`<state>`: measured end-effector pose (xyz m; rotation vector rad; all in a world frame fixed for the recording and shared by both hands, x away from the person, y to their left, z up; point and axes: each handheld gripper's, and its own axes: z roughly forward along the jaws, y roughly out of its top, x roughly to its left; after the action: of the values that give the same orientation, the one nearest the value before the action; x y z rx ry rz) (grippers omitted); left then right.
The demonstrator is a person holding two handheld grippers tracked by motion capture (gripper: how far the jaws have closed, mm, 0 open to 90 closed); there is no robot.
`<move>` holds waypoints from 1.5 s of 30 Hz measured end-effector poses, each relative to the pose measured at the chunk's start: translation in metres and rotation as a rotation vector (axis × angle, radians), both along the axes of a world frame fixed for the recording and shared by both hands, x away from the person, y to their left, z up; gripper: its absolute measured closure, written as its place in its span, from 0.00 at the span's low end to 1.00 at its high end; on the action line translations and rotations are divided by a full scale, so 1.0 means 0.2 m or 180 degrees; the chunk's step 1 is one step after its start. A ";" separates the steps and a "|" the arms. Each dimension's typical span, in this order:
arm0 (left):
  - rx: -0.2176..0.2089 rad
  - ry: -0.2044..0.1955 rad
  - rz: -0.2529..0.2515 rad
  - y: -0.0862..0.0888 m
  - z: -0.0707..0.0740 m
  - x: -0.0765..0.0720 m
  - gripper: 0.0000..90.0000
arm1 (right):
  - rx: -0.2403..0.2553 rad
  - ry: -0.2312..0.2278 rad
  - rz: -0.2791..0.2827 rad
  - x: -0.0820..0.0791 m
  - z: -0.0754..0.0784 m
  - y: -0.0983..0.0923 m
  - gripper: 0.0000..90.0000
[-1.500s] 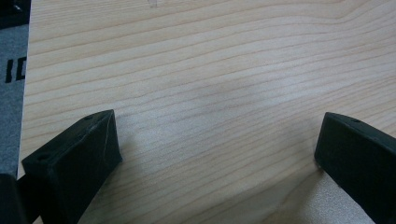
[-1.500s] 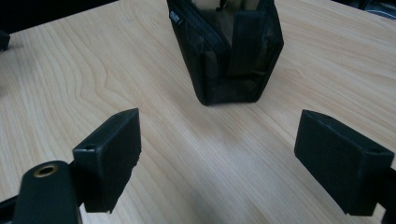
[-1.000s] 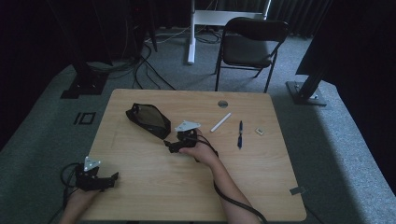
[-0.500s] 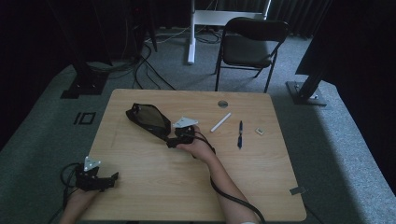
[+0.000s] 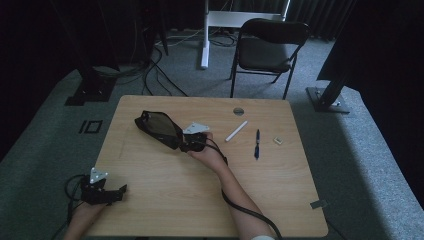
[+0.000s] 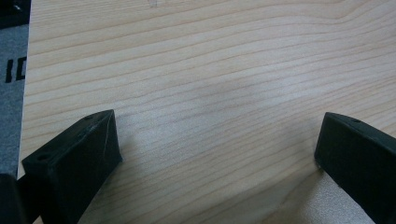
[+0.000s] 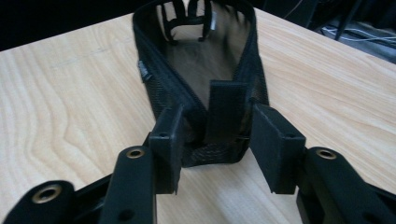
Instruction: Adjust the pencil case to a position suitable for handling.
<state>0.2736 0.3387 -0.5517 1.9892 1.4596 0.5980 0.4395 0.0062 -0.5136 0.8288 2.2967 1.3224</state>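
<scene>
A black mesh pouch (image 5: 159,127) lies open on the wooden table (image 5: 200,200), left of centre. My right gripper (image 5: 186,146) is at the pouch's near end. In the right gripper view its jaws have just been closing, and both pads now press the sides of the pouch (image 7: 205,70) where a black flap hangs; the right gripper (image 7: 218,112) is shut on that end. My left gripper (image 5: 120,190) rests at the table's near left corner. In its own view the left gripper (image 6: 219,135) stands open, with bare wood between the wide jaws.
Right of the pouch lie a white stick-shaped pen (image 5: 236,131), a blue pen (image 5: 257,143) and a small pale block (image 5: 278,141). A round cable hole (image 5: 238,111) sits near the far edge. A black chair (image 5: 265,47) stands beyond the table.
The right gripper has edged left and away, up to the pouch's end, and its jaws have closed in on it. The left gripper has stayed put.
</scene>
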 end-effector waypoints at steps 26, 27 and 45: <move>-0.0001 0.0000 0.0001 0.00 0.00 0.00 0.00 | -0.0022 0.0168 -0.0050 0.02 -0.03 -0.01 0.81; 0.0000 0.0000 0.0001 0.00 0.00 0.00 0.00 | -0.0016 0.0176 -0.0049 0.01 -0.03 -0.01 0.81; 0.0000 0.0000 0.0001 0.00 0.00 0.00 0.00 | -0.0004 0.0226 -0.0109 -0.04 -0.03 -0.11 0.81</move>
<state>0.2736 0.3387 -0.5517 1.9890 1.4600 0.5979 0.4307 -0.0159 -0.5189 0.9247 2.3260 1.2965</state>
